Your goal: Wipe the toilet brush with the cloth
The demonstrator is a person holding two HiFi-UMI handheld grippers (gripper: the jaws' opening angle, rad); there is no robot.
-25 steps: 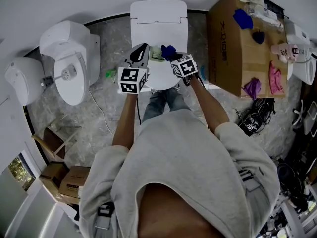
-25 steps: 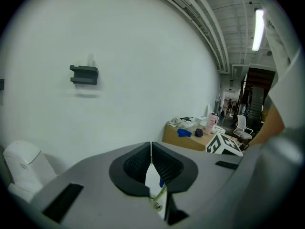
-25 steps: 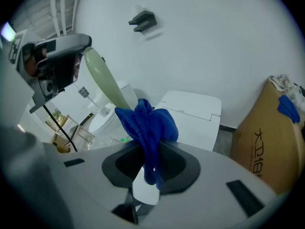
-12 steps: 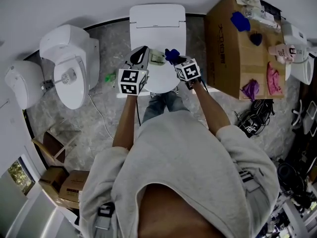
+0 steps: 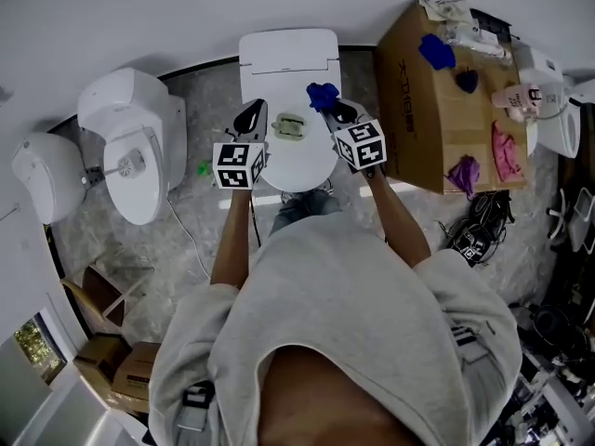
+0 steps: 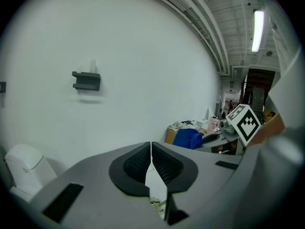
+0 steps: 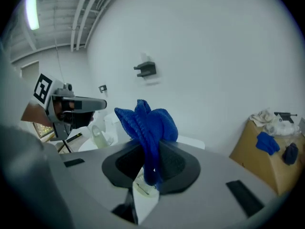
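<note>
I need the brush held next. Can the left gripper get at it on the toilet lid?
Probably yes: the brush lies bare on the toilet lid beside the left gripper, nothing between them. Its jaws are shut, so they must open first.

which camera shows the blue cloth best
The right gripper view: the cloth fills its middle, pinched between the jaws. The head view shows a small blue bunch at the tip of the right gripper; the left gripper view, a distant blue patch.

Mock bathroom: toilets (image 5: 135,147), cardboard box (image 5: 423,119).
</note>
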